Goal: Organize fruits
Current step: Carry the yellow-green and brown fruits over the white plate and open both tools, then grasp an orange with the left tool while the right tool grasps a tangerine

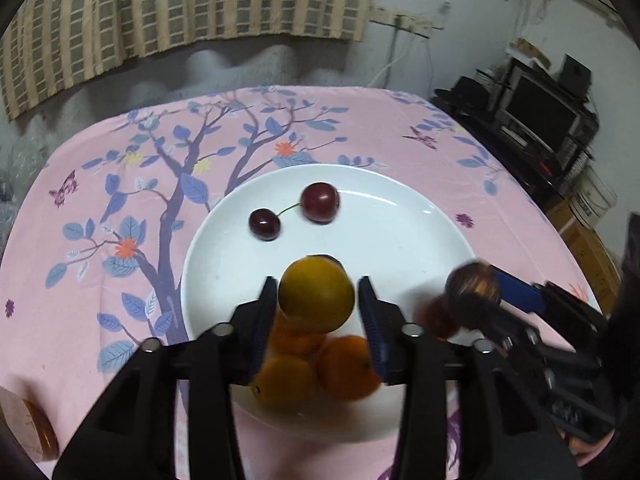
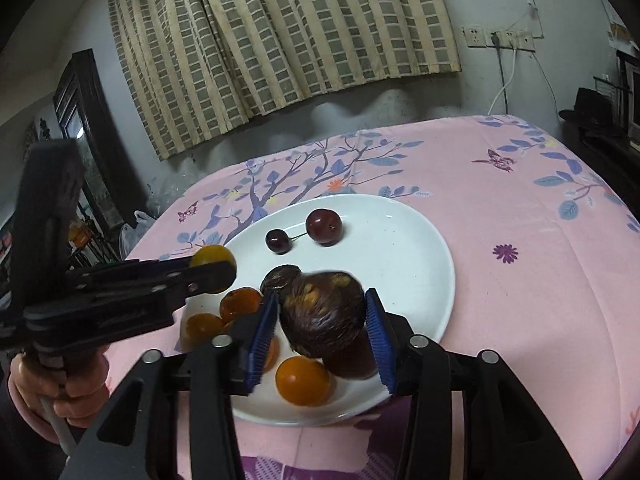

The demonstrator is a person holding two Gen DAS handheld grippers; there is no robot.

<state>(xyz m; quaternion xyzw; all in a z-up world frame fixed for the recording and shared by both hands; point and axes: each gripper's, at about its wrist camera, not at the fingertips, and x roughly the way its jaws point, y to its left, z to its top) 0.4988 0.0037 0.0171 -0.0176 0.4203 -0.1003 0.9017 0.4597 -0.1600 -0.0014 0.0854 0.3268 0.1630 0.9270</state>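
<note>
A white plate [image 1: 400,248] [image 2: 400,240] sits on the pink floral tablecloth. My left gripper [image 1: 318,300] is shut on a yellow-orange fruit [image 1: 316,294] held above the plate; it shows in the right wrist view too [image 2: 212,256]. My right gripper [image 2: 322,316] is shut on a dark brown water chestnut [image 2: 322,312], also raised over the plate and visible in the left wrist view [image 1: 474,286]. On the plate lie two dark red cherries [image 1: 320,202] [image 1: 264,224], several orange fruits [image 2: 302,380] [image 1: 346,366] and more brown chestnuts [image 2: 280,276].
The pink tablecloth [image 2: 520,280] covers a round table. A brown object [image 1: 36,428] lies at the left near edge. A curtain and wall stand behind the table; a dark TV stand [image 1: 540,120] is at the right.
</note>
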